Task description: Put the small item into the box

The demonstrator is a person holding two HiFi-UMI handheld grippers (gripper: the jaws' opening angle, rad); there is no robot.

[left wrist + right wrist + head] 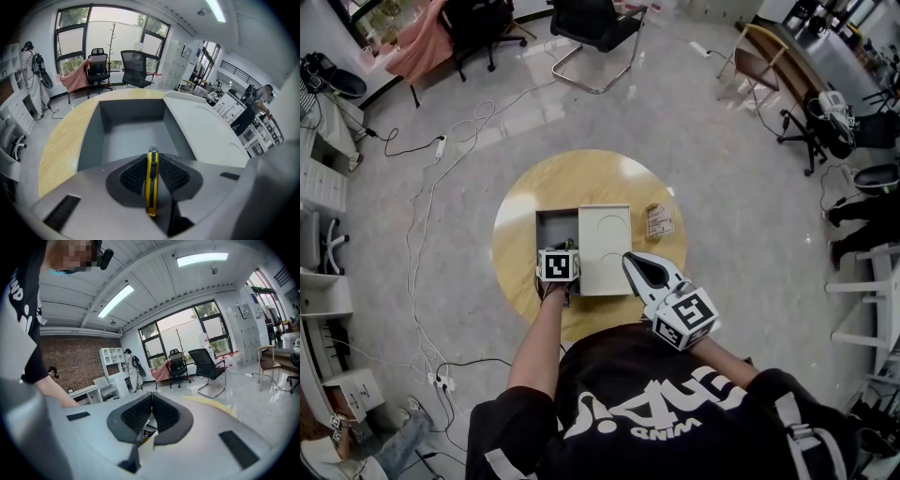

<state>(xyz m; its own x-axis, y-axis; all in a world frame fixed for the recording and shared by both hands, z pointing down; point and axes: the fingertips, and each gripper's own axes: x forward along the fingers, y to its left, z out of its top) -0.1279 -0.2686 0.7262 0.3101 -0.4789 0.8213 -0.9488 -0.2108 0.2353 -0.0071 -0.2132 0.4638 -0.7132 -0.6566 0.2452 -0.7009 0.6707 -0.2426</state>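
You're at the placing step. Over the round table [511, 234], your left gripper [152, 159] hangs at the near edge of the open grey box [133, 136], jaws clamped on the yellow utility knife [152, 185]. Your right gripper [151, 404] is closed on nothing. Next, I'd judge: lower into the box, then release.

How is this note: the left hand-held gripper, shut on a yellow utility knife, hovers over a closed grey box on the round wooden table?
The grey box is open, not closed; the left gripper view looks straight into it. Otherwise right: the left hand-held gripper is shut on the yellow utility knife over it, on the round wooden table.
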